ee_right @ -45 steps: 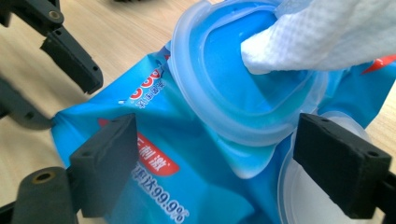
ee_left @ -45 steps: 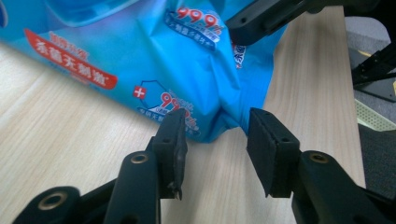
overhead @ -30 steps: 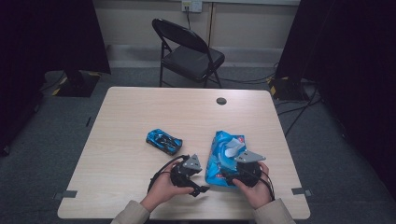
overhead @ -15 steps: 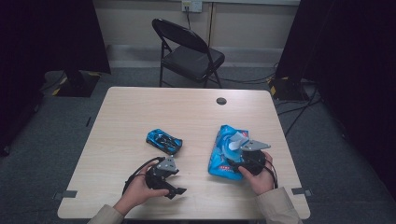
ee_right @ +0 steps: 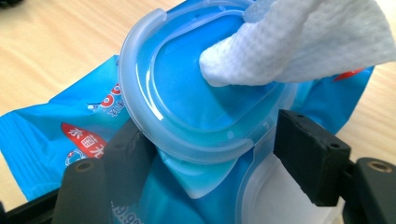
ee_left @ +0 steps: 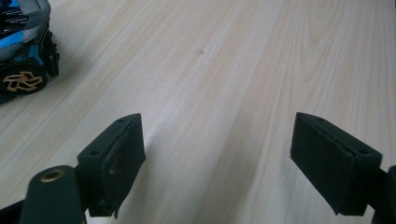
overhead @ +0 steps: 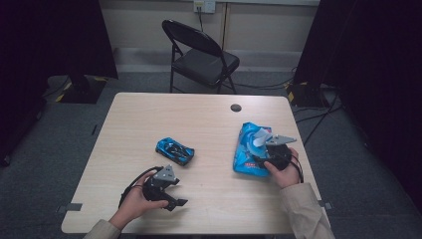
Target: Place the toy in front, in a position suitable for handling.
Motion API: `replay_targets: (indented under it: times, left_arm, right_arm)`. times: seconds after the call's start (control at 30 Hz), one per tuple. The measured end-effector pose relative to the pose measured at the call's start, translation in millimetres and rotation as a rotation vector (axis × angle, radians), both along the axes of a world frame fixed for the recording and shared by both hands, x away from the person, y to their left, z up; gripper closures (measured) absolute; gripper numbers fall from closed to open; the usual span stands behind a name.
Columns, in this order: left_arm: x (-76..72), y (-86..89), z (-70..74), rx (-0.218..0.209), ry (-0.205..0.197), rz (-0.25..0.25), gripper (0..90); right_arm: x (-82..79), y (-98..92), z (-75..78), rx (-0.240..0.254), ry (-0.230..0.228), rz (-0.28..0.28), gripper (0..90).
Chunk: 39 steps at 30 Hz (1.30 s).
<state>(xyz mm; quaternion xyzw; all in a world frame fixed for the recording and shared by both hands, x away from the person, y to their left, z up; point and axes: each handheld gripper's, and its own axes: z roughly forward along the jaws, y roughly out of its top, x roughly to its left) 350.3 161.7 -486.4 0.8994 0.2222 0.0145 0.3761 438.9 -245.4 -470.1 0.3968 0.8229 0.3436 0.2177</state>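
Soft blue plastic pack of wet wipes point(overhead: 251, 152) lying near the table's right edge, its translucent flip lid point(ee_right: 187, 93) raised and one white wipe point(ee_right: 299, 42) standing up, ready for pulling; right gripper point(overhead: 271, 153) over the pack, jaws just narrowing around the lid hinge, not visibly clamped; left gripper point(overhead: 175, 198) apart and empty near the front edge, jaws just widening; blue toy car point(overhead: 174, 151) between them; pale wooden table point(overhead: 199, 119) open beyond.

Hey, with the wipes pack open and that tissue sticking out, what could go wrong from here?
The right gripper, jaws closing, straddles the flip lid's hinge rather than the wipe, so it may pinch plastic instead. The wipes pack lies loose with the left gripper away and open, so pulling could drag it. The toy car seems safely apart.
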Motion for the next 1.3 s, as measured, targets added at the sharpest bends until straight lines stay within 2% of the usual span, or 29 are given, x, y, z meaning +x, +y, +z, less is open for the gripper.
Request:
replay_targets:
  times: [0.23, 0.33, 0.43, 0.5, 0.63, 0.77, 0.9, 0.97, 1.0, 1.13, 1.3]
  left_arm:
    - [1.1, 3.3, -3.4, 0.016, -0.012, -0.008, 17.8]
    - [0.7, 5.7, -2.9, 0.013, -0.016, -0.011, 18.0]
    - [0.2, 8.9, -3.7, 0.022, -0.028, -0.008, 18.0]
    - [0.0, 10.6, -4.0, 0.026, -0.031, -0.005, 17.9]
    - [-1.3, 14.8, -4.5, 0.029, -0.041, -0.001, 17.8]
    - [-4.7, 17.8, -4.5, 0.035, -0.053, -0.006, 17.5]
    - [-8.0, 20.2, -7.0, 0.039, -0.061, -0.008, 17.2]
    - [-9.9, 19.8, -8.5, 0.064, -0.073, -0.003, 17.3]
    - [-10.6, 19.6, -9.2, 0.076, -0.072, -0.01, 17.3]
    - [-12.9, 19.2, -11.1, 0.078, -0.098, -0.03, 15.6]
    - [-12.5, 24.4, -15.0, 0.037, -0.113, -0.04, 14.9]
  right_arm:
    - [13.2, -10.9, -0.5, -0.009, -0.008, -0.055, 28.2]
    - [14.9, -14.5, -1.2, 0.015, 0.009, -0.073, 27.7]
    - [8.3, -16.2, 0.0, 0.02, -0.003, -0.08, 27.2]
    - [0.9, -17.2, 2.2, 0.039, -0.006, -0.089, 22.4]
    - [-19.3, -16.1, 10.6, 0.085, -0.024, -0.071, 21.0]
    - [-42.3, -5.3, 18.7, 0.121, -0.021, -0.012, 18.7]
    - [-60.1, 15.5, 24.7, 0.15, 0.003, 0.069, 14.9]
    - [-66.0, 29.1, 27.1, 0.168, 0.009, 0.109, 14.9]
    - [-67.8, 36.7, 27.7, 0.166, 0.015, 0.131, 14.5]
    - [-68.2, 64.9, 25.9, 0.177, 0.046, 0.204, 14.3]
    - [-62.1, 94.2, 22.1, 0.159, 0.04, 0.26, 14.3]
